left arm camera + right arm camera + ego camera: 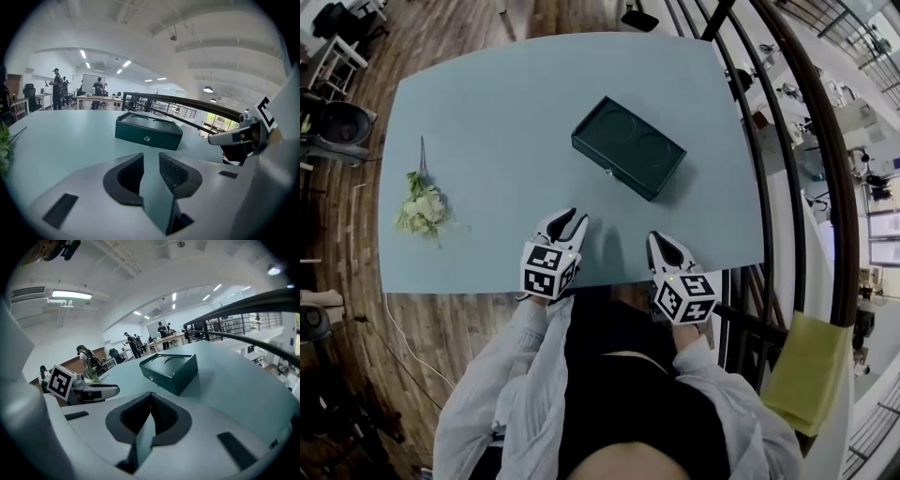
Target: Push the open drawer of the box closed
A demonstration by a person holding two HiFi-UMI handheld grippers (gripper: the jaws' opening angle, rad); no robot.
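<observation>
The pale blue counter (pixel 469 112) stands in a big open hall, with a dark railing (pixel 787 141) along its right side and wooden floor around it.

The dark green box (pixel 628 147) lies on the counter ahead of both tongs and well apart from them, touching neither. Its long axis runs slanted, from far-left to near-right as the head view shows it. The long side with the small knob (pixel 146 138) is the drawer front. It faces toward the near-left, that is, toward the left tongs (pixel 570 221).

In the left gripper view this front is seen almost square and straight ahead. In the right gripper view it is seen at an angle, together with the short end of the box. So the left tongs are better lined up for a push along the drawer's travel, although both are about equally far from the box. The front looks flush with the body of the box, so I judge the drawer to be closed or very nearly closed. A small gap I cannot exclude.

The left tongs are partly open with nothing between the jaws. The right tongs (pixel 661 242) have the jaws together and are empty. Both hover near the near edge of the counter.

A small bunch of flowers (pixel 422 208) lies far to the left of the left tongs.
</observation>
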